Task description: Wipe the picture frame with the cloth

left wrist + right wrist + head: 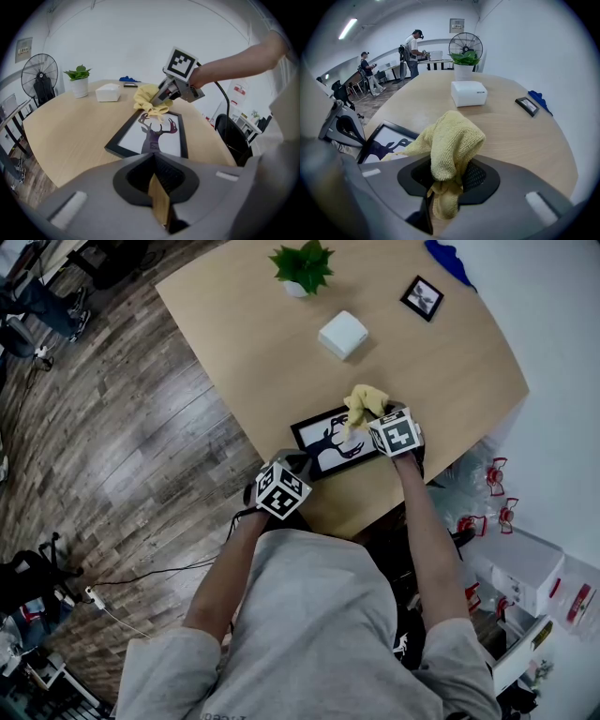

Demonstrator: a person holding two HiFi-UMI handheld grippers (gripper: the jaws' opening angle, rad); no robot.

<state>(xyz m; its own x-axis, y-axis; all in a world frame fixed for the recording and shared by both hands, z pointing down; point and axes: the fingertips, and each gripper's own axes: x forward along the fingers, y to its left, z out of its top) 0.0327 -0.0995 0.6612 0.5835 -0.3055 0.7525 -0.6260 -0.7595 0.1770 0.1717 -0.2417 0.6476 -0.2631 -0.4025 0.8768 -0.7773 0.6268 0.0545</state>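
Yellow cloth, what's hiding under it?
Under the fluffy yellow cloth is the far end of the black picture frame, which holds a dark deer silhouette. The cloth covers part of that frame edge, so whatever lies right there cannot be seen.

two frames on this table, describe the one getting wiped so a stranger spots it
On the wooden table, look at the edge nearest the person. A large black frame lies flat there, a yellow cloth at its far edge. Unlike the small frame across the table, it shows a dark deer.
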